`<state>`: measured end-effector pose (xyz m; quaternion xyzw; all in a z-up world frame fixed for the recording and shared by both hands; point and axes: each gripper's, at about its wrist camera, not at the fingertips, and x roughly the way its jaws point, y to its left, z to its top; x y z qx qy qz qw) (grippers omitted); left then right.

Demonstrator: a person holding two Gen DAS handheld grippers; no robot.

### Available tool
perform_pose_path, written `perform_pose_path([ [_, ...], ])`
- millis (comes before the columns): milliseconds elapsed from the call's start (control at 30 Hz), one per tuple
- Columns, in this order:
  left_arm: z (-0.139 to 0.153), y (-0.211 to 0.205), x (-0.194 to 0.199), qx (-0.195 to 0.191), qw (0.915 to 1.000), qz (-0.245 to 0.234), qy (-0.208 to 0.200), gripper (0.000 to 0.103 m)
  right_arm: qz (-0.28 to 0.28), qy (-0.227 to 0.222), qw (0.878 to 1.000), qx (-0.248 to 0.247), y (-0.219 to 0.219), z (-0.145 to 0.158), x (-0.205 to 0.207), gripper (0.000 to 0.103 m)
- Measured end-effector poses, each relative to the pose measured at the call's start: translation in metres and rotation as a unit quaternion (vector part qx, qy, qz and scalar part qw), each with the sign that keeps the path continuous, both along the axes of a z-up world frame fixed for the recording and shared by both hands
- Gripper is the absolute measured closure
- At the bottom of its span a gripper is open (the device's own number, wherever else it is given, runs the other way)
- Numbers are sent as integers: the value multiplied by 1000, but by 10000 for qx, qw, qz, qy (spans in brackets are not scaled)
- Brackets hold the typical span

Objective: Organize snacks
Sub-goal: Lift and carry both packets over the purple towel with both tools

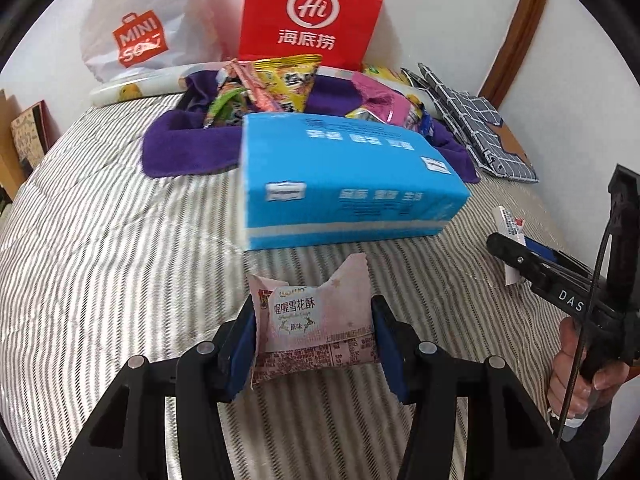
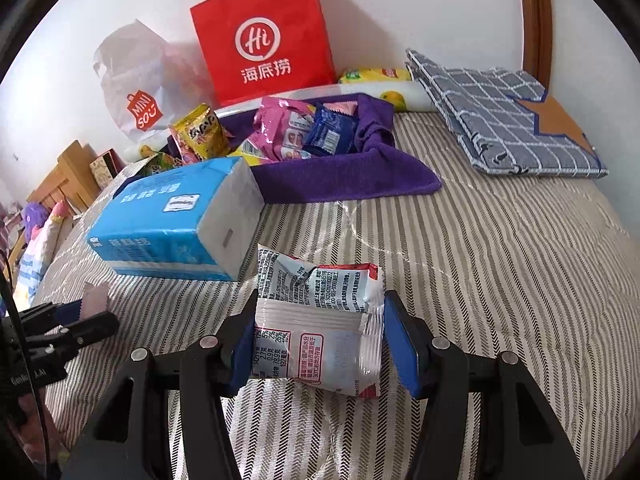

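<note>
My left gripper pinches a pink snack packet, right gripper a white wrapper; blue tissue pack crowds twelve o'clock, striped bed open toward three.

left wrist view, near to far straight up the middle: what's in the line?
Left gripper shut on the pink snack packet → blue tissue pack → purple towel heaped with snack bags → red paper bag against the wall.
</note>
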<state>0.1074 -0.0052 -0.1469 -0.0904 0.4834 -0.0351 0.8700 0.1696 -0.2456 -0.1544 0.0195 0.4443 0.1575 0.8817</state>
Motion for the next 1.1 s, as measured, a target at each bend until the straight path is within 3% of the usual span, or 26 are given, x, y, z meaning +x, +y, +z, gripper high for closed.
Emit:
perform_pose_path([
  [333, -1, 32, -15, 73, 9997, 242, 8, 51, -208, -33, 9961, -860, 18, -4, -3, 46],
  [500, -3, 49, -18, 252, 9988, 408, 71, 52, -434, 232, 9958, -766, 17, -6, -7, 46],
  [1100, 0, 62, -27, 141, 9990, 432, 22, 51, -246, 534, 9952, -784, 48, -1, -46, 46],
])
